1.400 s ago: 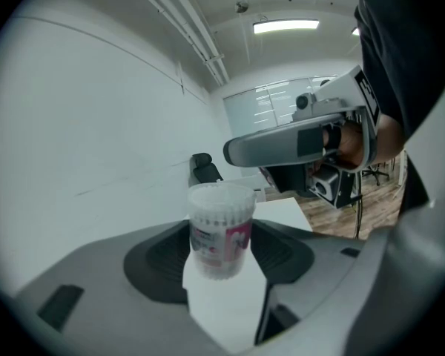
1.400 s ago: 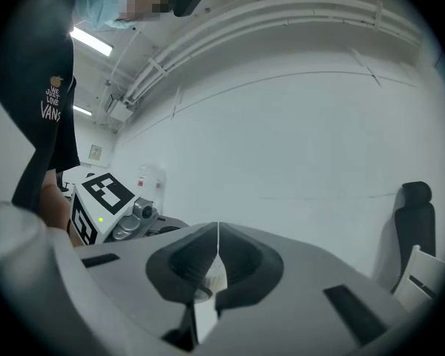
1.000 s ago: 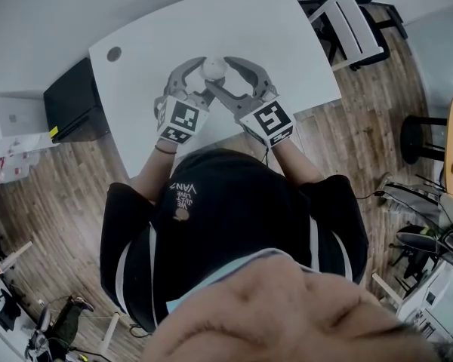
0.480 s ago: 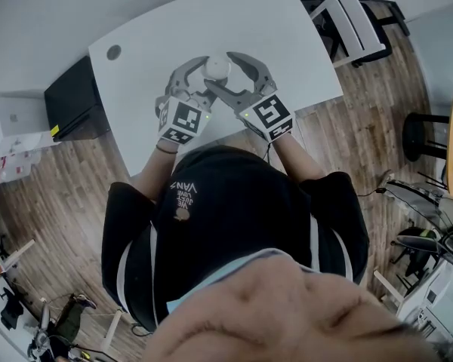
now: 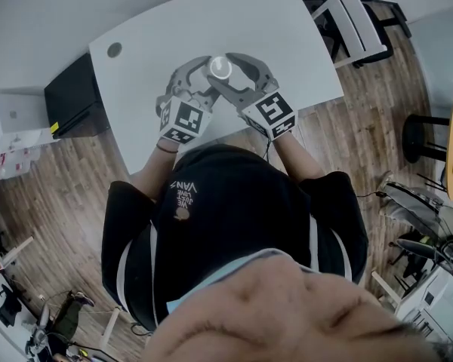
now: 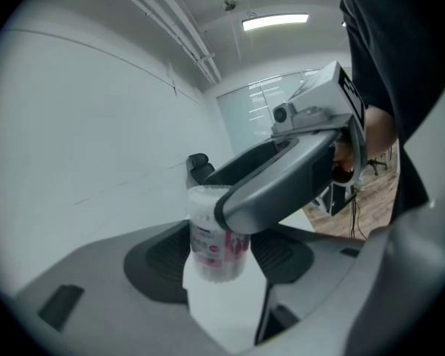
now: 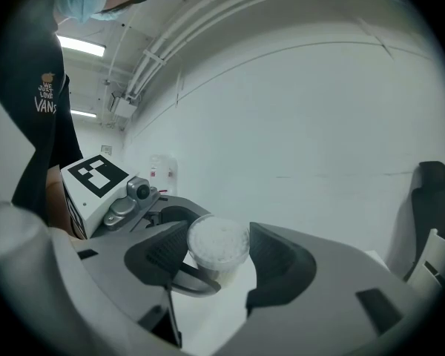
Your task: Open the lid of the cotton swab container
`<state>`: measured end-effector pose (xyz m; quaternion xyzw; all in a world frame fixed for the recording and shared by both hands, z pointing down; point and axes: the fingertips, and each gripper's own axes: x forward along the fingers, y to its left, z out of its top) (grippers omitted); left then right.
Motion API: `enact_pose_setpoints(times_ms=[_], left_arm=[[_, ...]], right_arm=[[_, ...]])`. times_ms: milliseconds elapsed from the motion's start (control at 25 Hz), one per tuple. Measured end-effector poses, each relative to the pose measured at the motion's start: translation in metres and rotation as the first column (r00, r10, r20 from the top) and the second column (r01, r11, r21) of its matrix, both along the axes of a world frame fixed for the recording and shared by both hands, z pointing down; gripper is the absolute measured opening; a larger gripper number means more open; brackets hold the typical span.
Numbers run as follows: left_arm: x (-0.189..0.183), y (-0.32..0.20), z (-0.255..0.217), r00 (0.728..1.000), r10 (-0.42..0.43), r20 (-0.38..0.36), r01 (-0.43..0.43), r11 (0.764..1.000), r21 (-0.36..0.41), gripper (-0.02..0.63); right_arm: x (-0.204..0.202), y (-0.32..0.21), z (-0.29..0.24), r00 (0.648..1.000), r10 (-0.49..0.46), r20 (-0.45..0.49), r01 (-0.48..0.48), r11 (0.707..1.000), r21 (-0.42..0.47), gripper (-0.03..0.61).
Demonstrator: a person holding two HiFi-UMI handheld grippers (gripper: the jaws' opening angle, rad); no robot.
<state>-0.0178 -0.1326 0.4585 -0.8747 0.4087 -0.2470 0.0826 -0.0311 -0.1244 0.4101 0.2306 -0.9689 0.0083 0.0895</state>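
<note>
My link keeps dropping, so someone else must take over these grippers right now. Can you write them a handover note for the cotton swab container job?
Left gripper: shut on the body of the cotton swab container, which stands upright with the white table beneath.
Right gripper: its jaws have just been closing round the lid. The pads sit at its sides, but I cannot tell whether they press on it yet.
Done: container steadied, right gripper lined up at lid height.
Left: the lid looks still on. Get a firm grip on it and take it off.
</note>
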Motion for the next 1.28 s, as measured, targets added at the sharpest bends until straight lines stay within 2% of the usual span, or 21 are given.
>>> enact_pose_setpoints(times_ms=[640, 1280], left_arm=[[-0.0025, 0.0016, 0.0021, 1.0, 0.014, -0.015, -0.014, 1.0, 0.0, 0.259], [-0.0033, 0.0022, 0.0015, 0.999, 0.024, -0.036, -0.024, 1.0, -0.006, 0.259]], right_arm=[[0.0, -0.0015, 0.0033, 0.999, -0.018, 0.029, 0.02, 0.998, -0.057, 0.264], [0.0029, -0.0048, 0.0038, 0.991, -0.043, 0.127, 0.067, 0.98, -0.189, 0.259]])
